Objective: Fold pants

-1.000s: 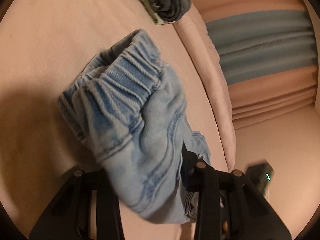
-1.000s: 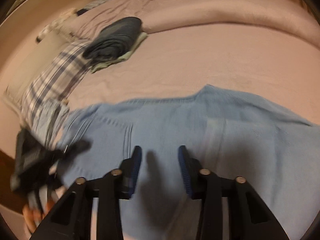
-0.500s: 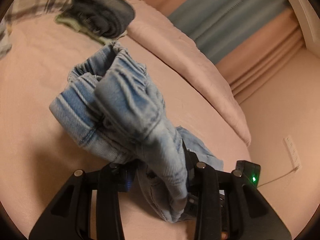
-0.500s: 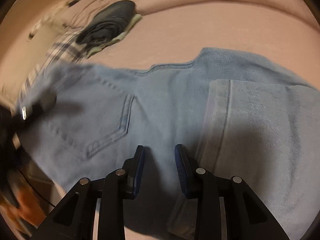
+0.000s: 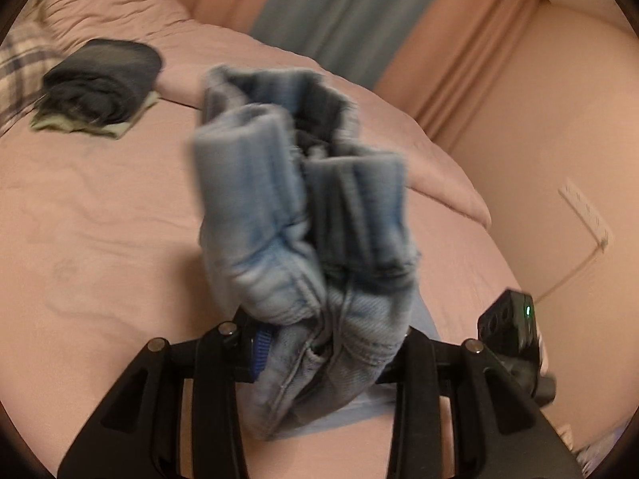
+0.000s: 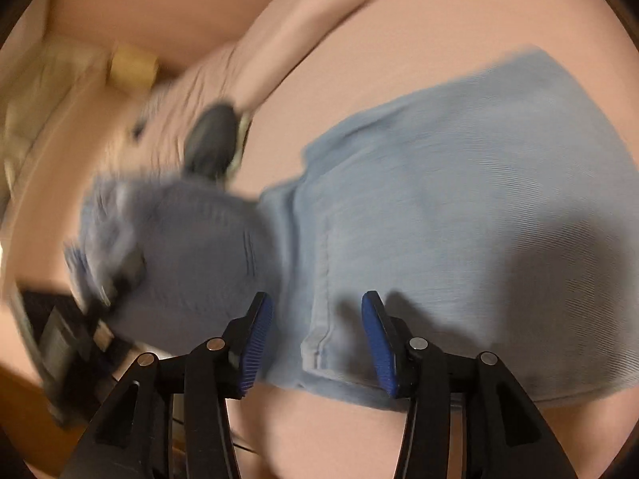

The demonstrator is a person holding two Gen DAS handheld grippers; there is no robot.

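Light blue denim pants point(image 6: 439, 207) lie on a pink bed point(image 6: 399, 60), partly folded over themselves. My left gripper point(image 5: 323, 353) is shut on the bunched elastic waistband of the pants point(image 5: 303, 215) and holds it raised above the bed. It also shows blurred at the left of the right wrist view point(image 6: 120, 275). My right gripper point(image 6: 317, 339) is open and empty, hovering just above the near edge of the folded pants, with a seam running between its fingers.
A stack of folded dark clothes point(image 5: 100, 84) on a green cloth lies at the far left of the bed. A plaid fabric point(image 5: 20, 68) sits beside it. A rolled pink duvet point(image 5: 431, 171), curtains point(image 5: 343, 12) and a wall point(image 5: 559, 159) lie beyond.
My left gripper has lifted the waistband and swung it over toward the rest of the pants. My right gripper has shifted along the pants and its jaws have opened a little wider.
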